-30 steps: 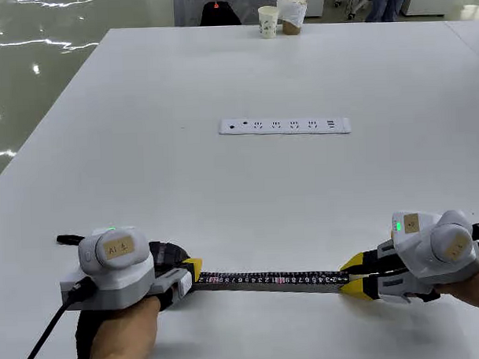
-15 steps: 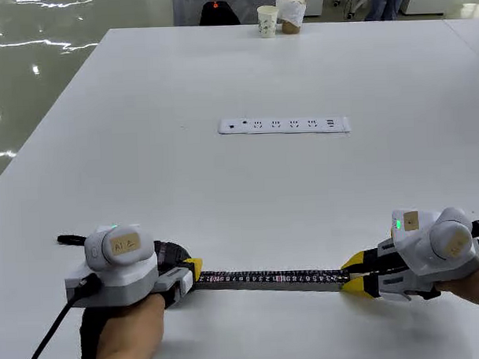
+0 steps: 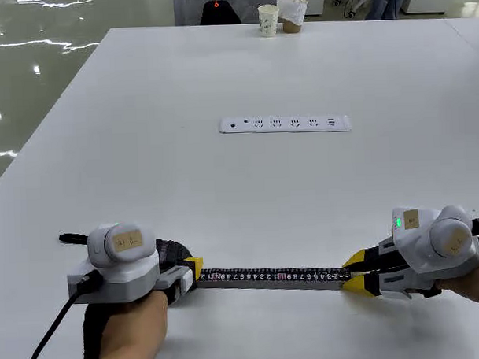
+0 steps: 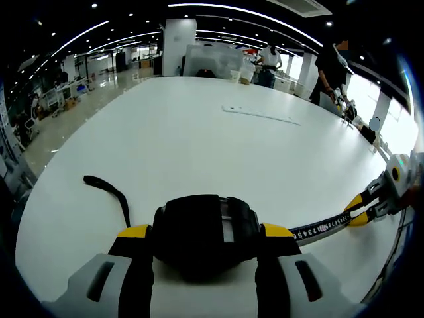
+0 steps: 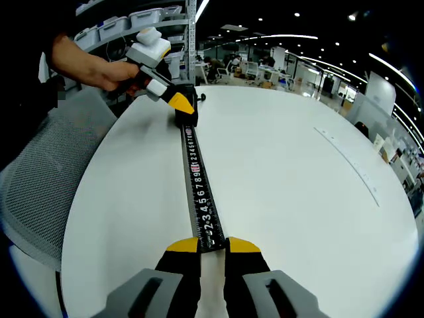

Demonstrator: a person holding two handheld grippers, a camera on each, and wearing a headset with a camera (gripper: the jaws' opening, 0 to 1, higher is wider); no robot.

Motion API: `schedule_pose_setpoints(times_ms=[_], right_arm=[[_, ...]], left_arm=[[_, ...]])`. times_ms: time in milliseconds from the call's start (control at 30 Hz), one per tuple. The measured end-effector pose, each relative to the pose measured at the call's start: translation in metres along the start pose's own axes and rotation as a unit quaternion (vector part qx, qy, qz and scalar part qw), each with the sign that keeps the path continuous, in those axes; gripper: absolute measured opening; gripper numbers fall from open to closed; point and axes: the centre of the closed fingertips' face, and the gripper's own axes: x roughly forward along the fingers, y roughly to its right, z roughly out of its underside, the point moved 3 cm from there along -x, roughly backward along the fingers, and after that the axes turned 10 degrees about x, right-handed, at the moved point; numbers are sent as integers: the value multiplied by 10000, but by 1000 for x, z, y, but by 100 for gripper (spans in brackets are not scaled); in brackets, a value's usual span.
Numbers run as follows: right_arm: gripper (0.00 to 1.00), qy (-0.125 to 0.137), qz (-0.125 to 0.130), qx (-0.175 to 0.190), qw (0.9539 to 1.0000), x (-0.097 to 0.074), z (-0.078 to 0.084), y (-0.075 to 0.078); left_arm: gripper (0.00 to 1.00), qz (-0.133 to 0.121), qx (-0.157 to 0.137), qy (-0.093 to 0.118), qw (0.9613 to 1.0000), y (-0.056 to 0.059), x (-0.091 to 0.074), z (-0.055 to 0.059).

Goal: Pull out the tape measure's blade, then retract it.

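Observation:
A black tape measure case (image 4: 205, 228) sits between the yellow-tipped jaws of my left gripper (image 4: 207, 232), which is shut on it near the table's front left (image 3: 170, 270). Its wrist strap (image 4: 109, 192) trails off to the left. The dark numbered blade (image 3: 270, 277) runs out flat across the table to the right. My right gripper (image 3: 354, 272) is shut on the blade's end (image 5: 211, 244). In the right gripper view the blade (image 5: 197, 182) stretches away to the case (image 5: 187, 106) in the left gripper.
A white power strip (image 3: 285, 125) lies mid-table beyond the blade. Two paper cups (image 3: 269, 21) stand at the far edge. The white tabletop (image 3: 248, 203) is wide; its front edge is close to both hands. A person stands at the table's far side (image 4: 331, 66).
The left gripper with the case has shifted slightly right and up. The blade's drawn-out length looks about the same, and the right gripper has held its place.

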Motion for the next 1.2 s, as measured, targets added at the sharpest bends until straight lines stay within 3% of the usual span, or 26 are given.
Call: schedule_pose_setpoints(times_ms=[1200], right_arm=[[9, -51, -33, -37, 10000, 9, -9, -4]], left_arm=[[57, 174, -137, -4, 9998, -3, 0, 1]])
